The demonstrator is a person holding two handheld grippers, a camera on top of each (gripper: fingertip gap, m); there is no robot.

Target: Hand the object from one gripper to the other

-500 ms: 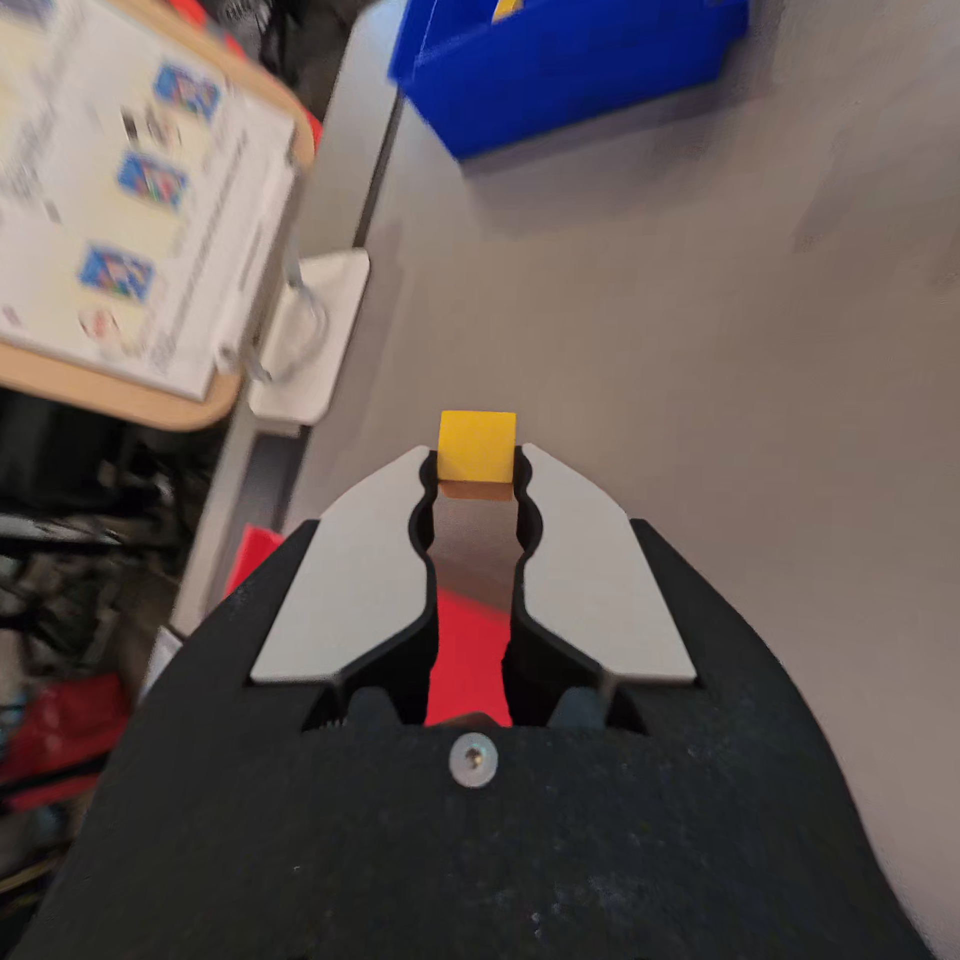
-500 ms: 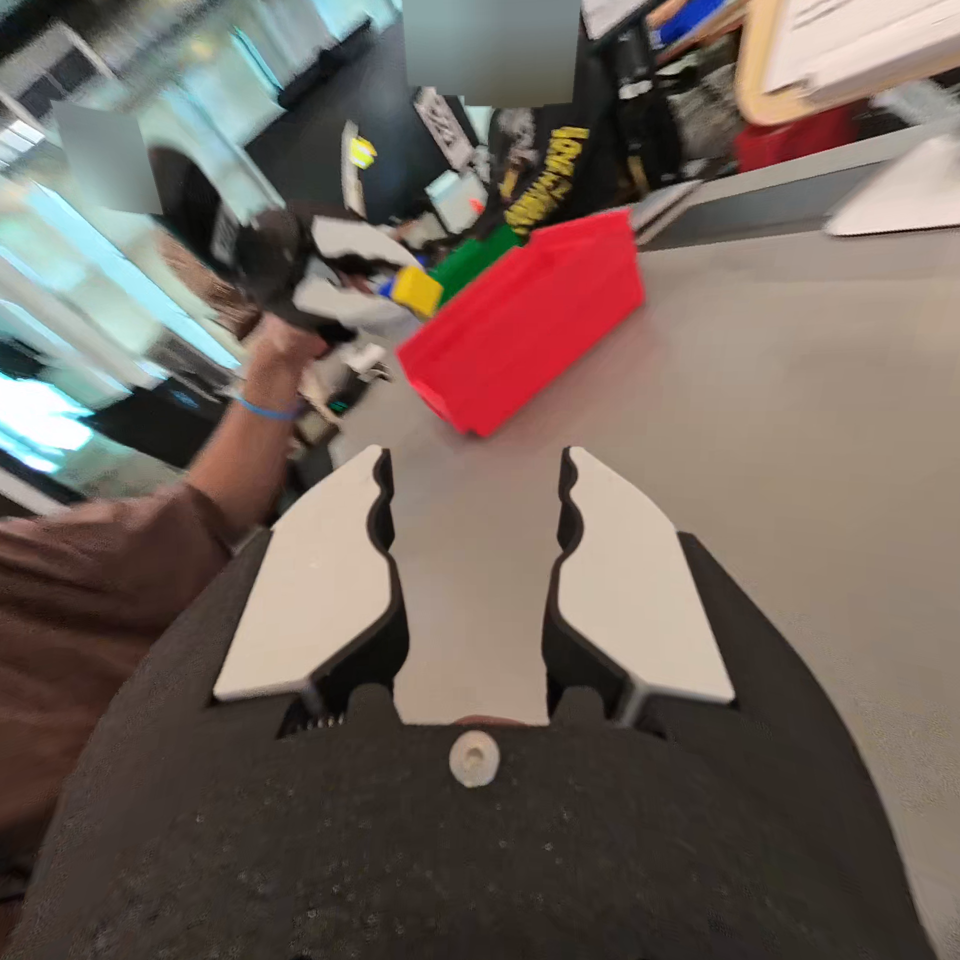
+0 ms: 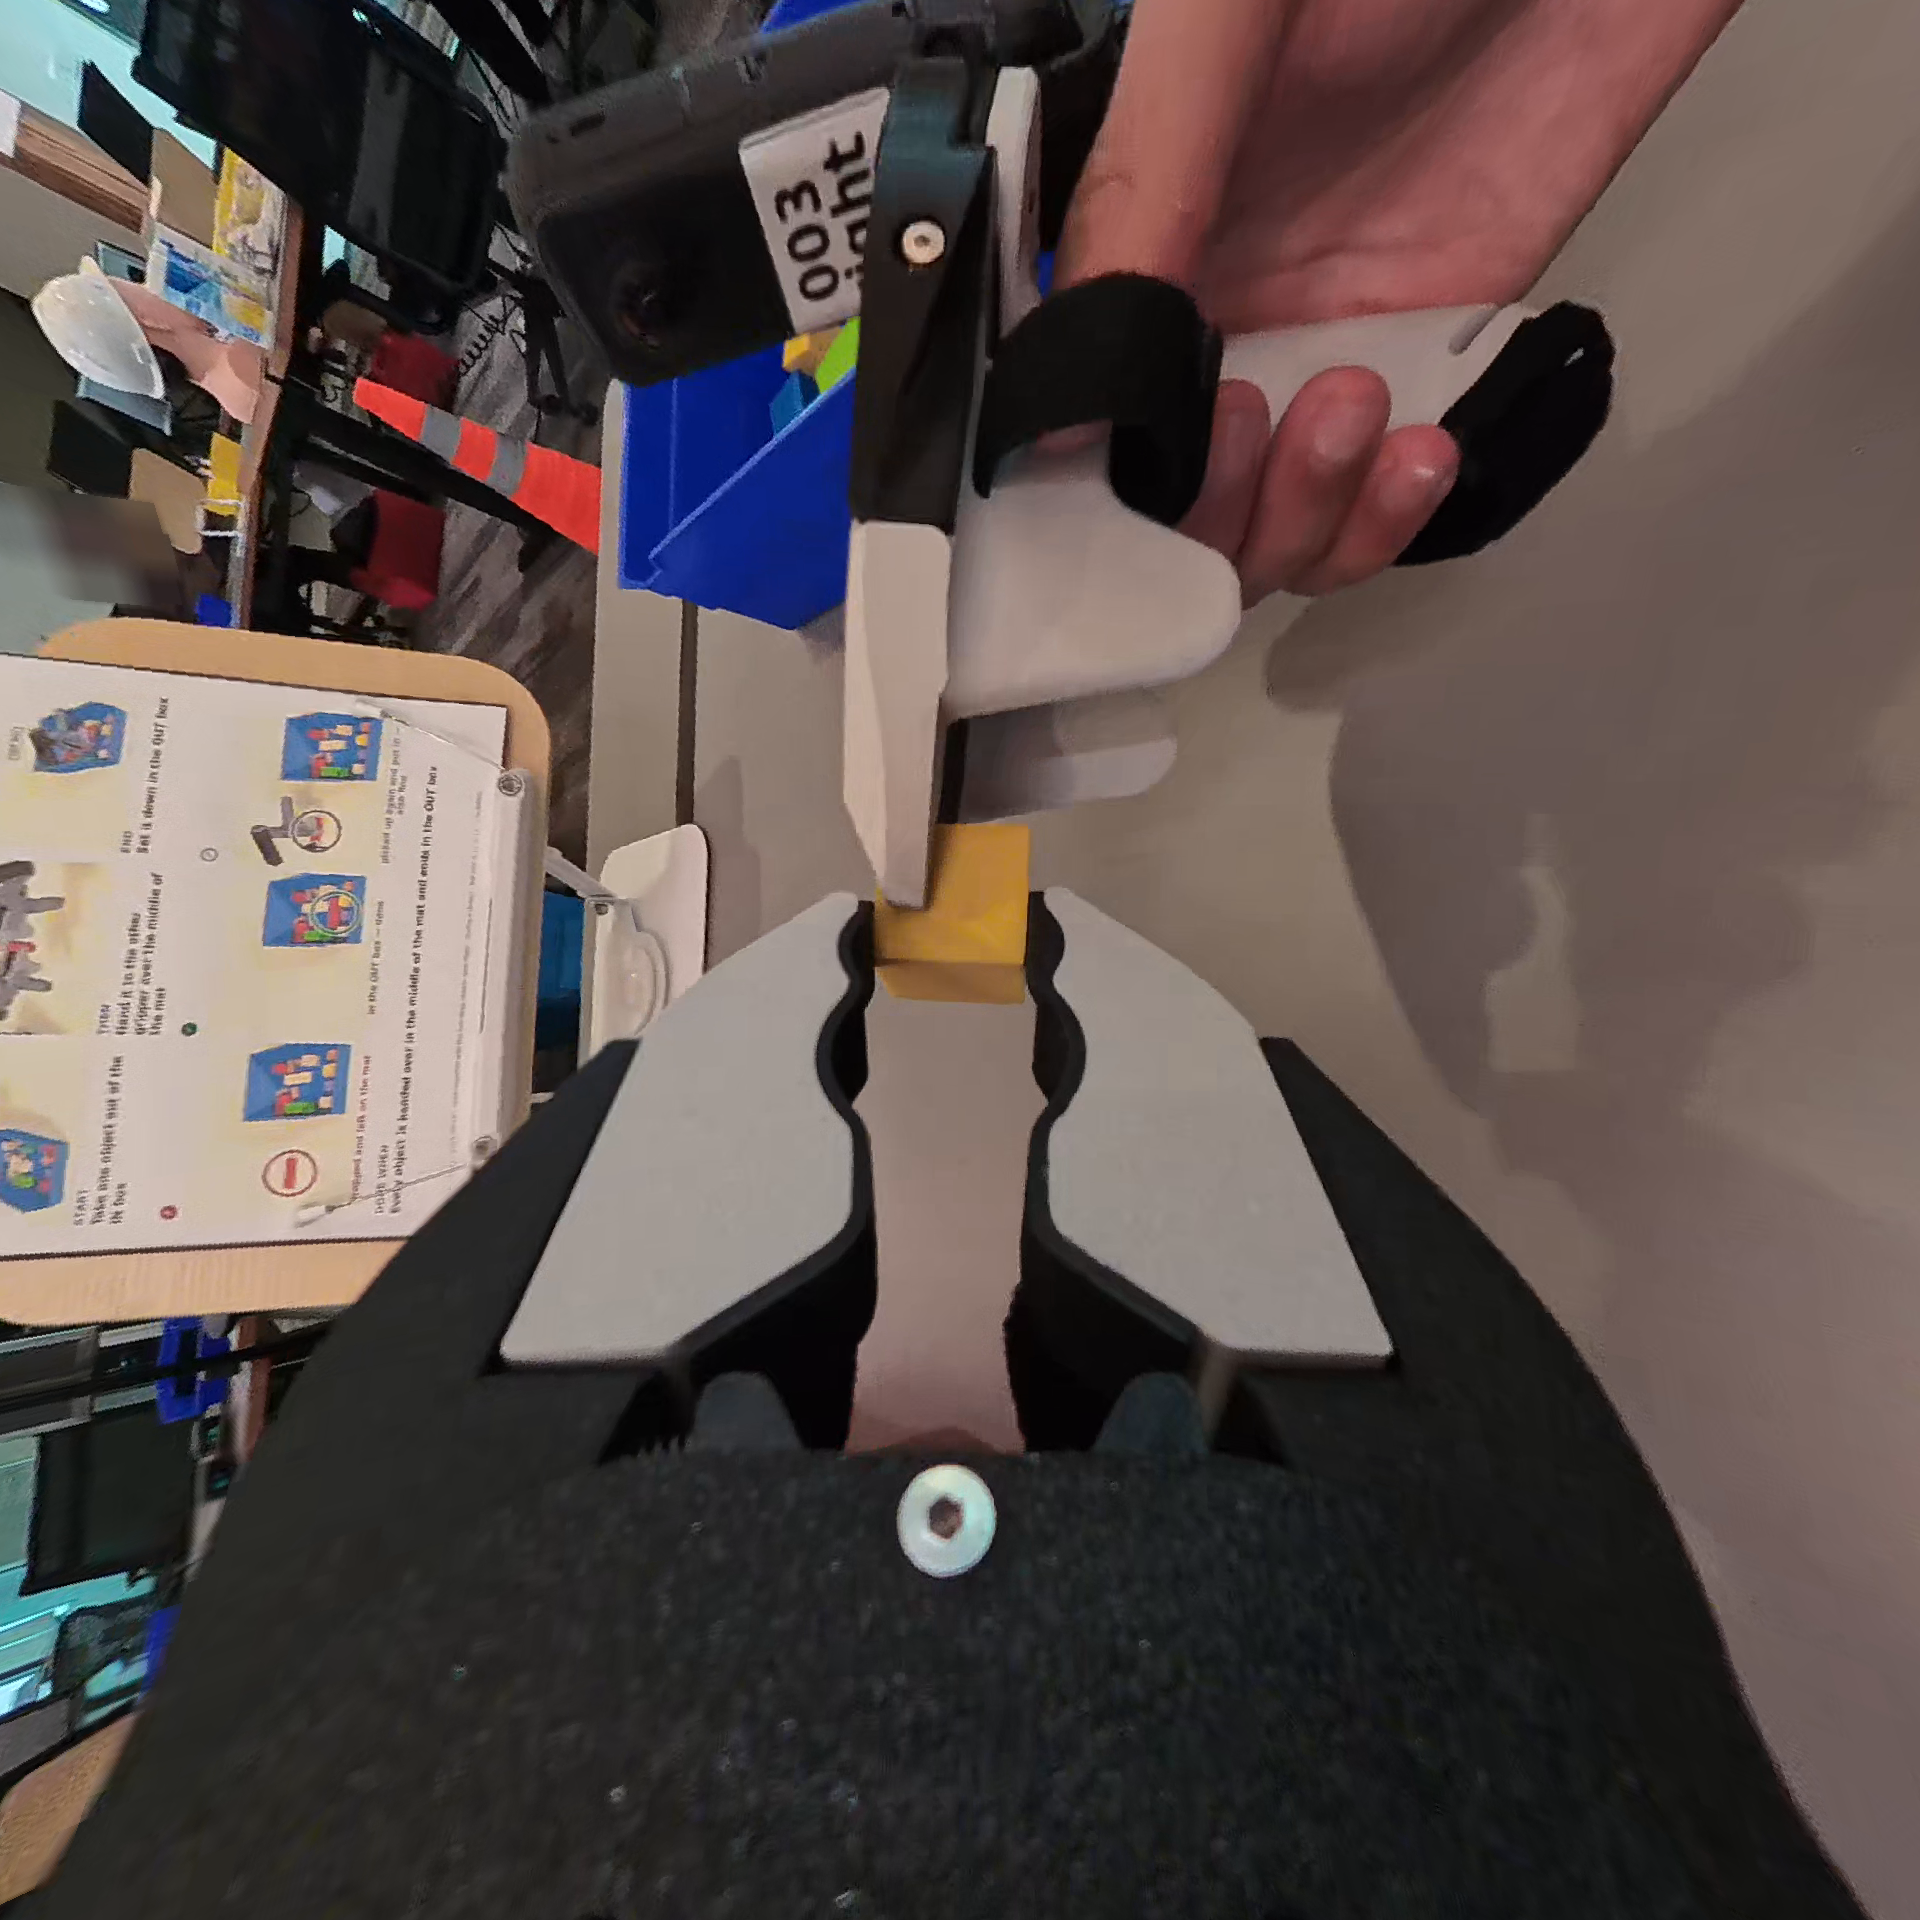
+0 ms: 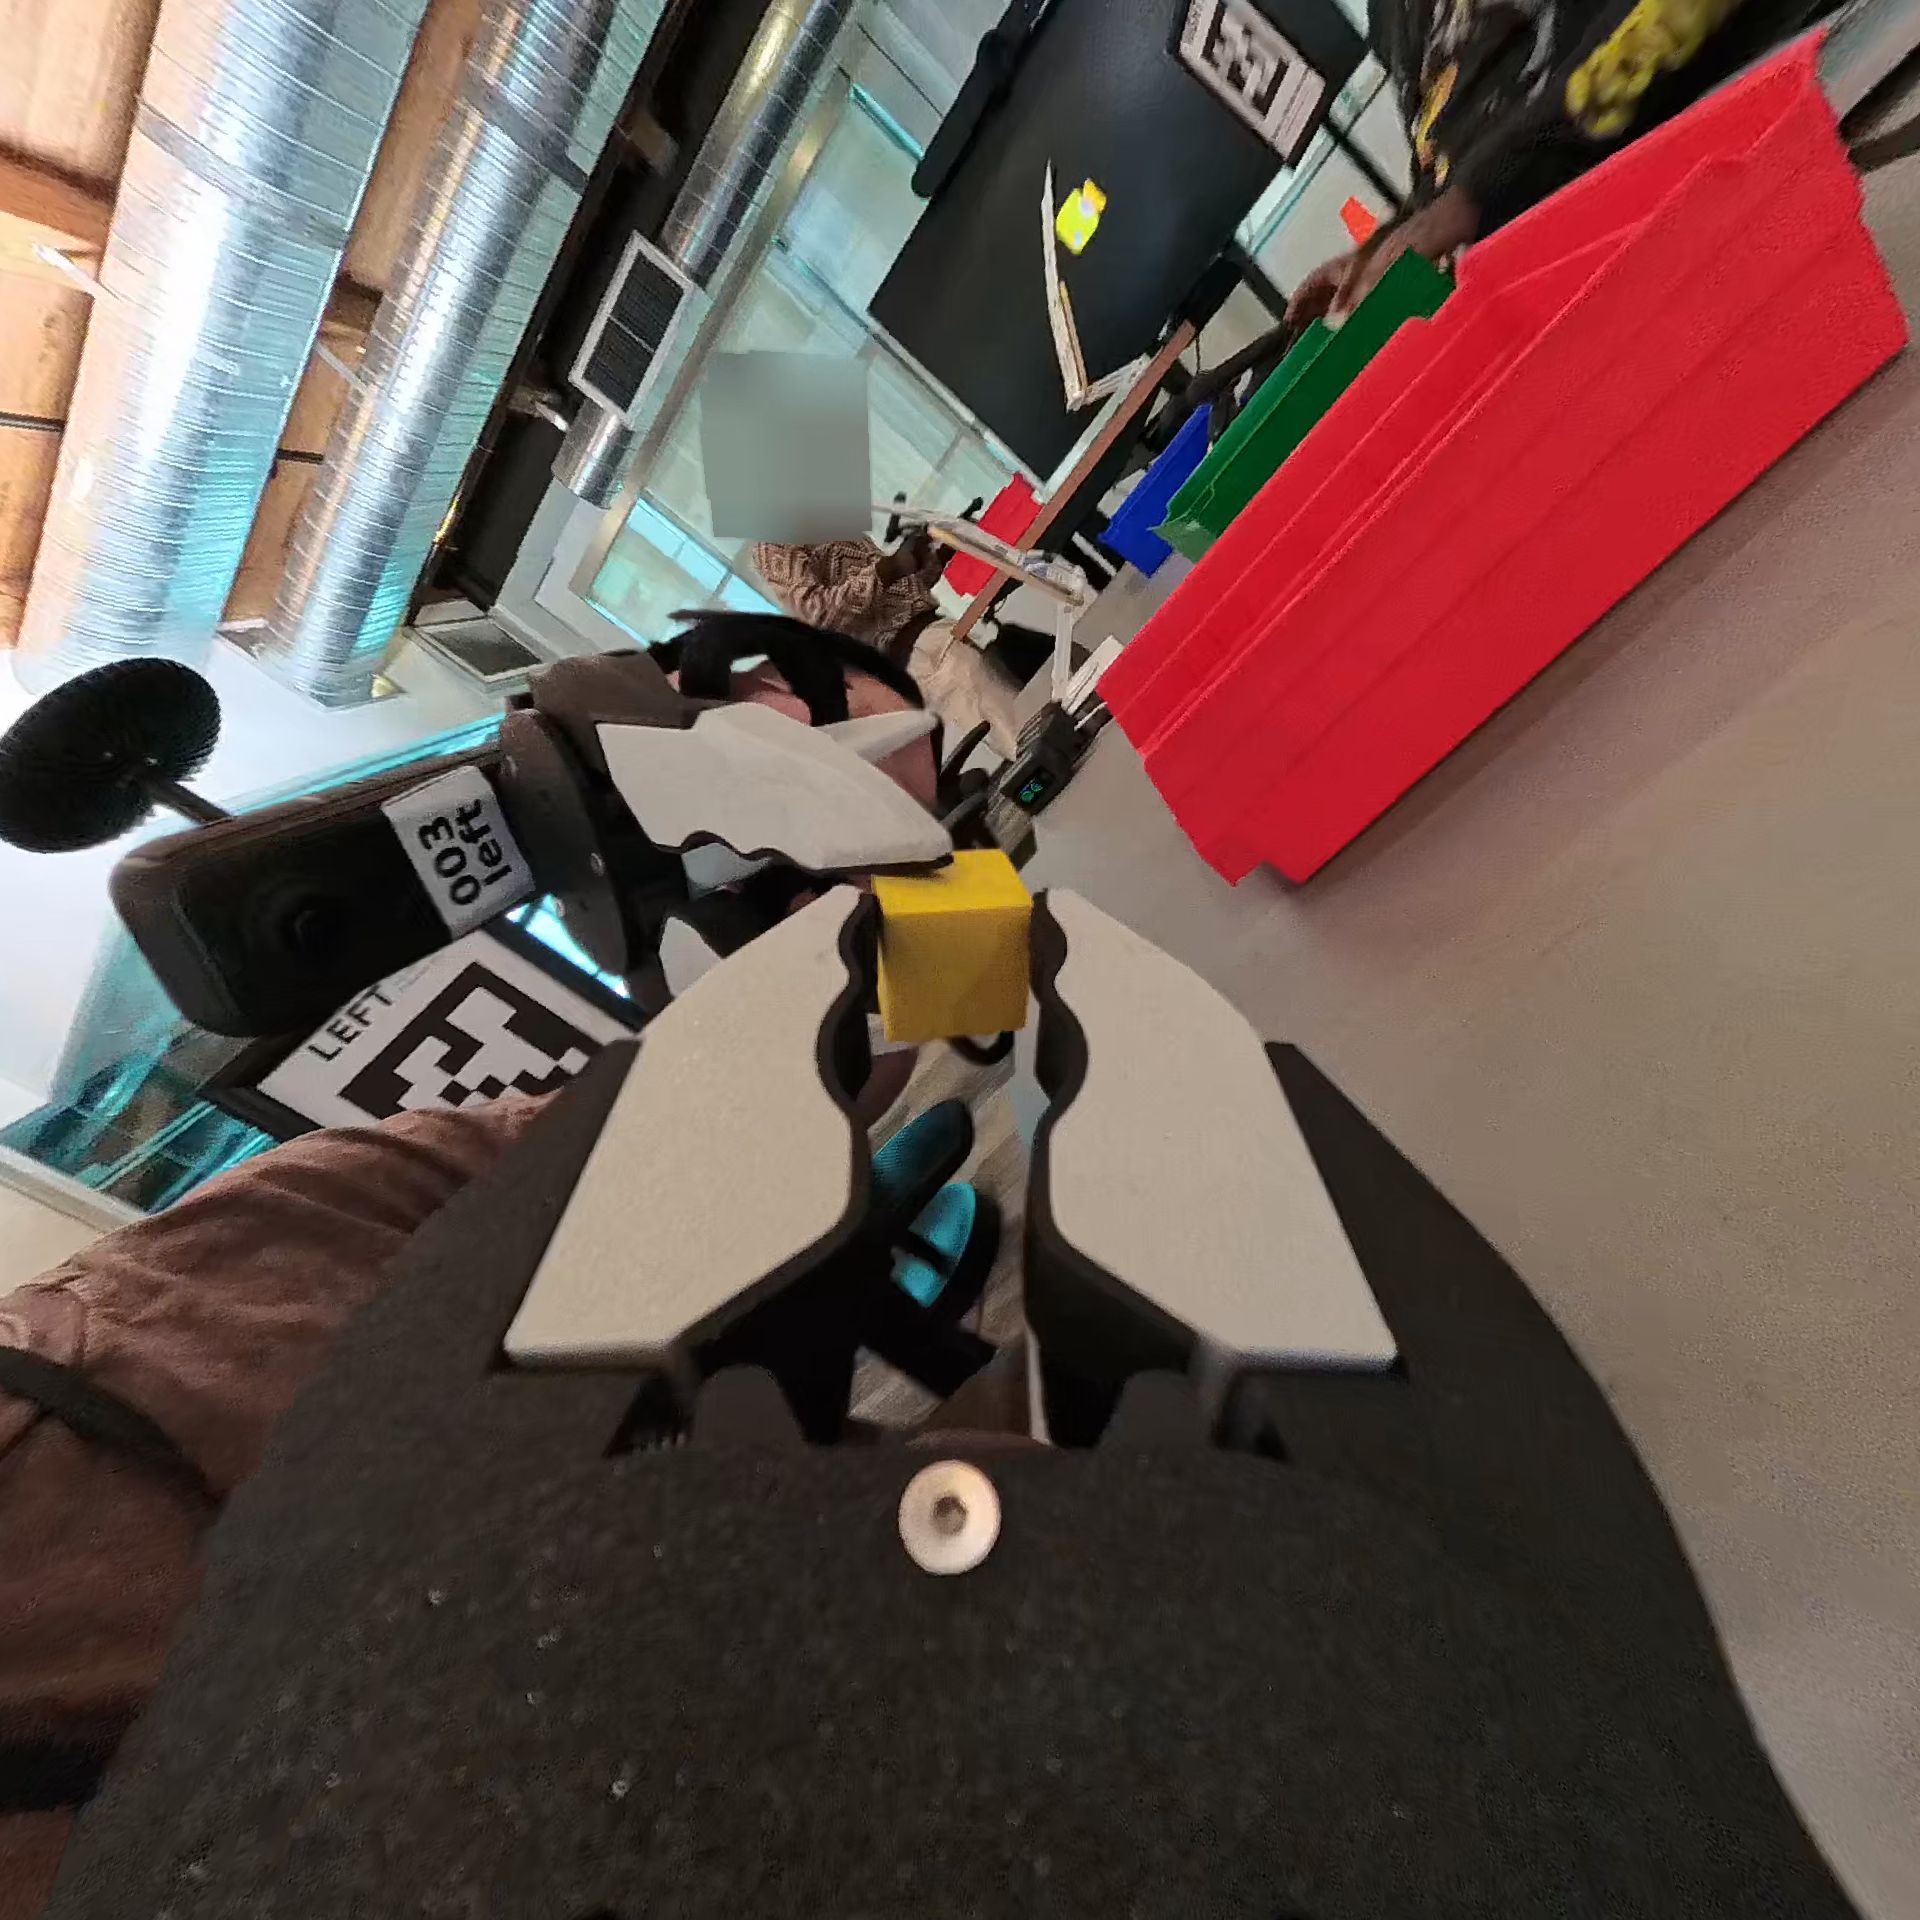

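Yellow block point(image 3: 951, 940) sat mid-air above the grey table point(image 3: 1558, 1143), pinched at the tips of the left tool point(image 3: 951, 951), clenched on it from two sides. The right tool point(image 4: 951, 961) had come in crosswise, and its fingers were closed on the block's other pair of faces. Both tools gripped it at once, tip to tip; the handover, I judged, turned on the left letting go.

The right gripper point(image 4: 951, 940), half a second ago open and well apart from the left gripper point(image 3: 951, 940), has come across and closed its jaws on the yellow block point(image 3: 961, 914). Both grippers now clamp the block at once, crosswise above the counter point(image 3: 1558, 935).
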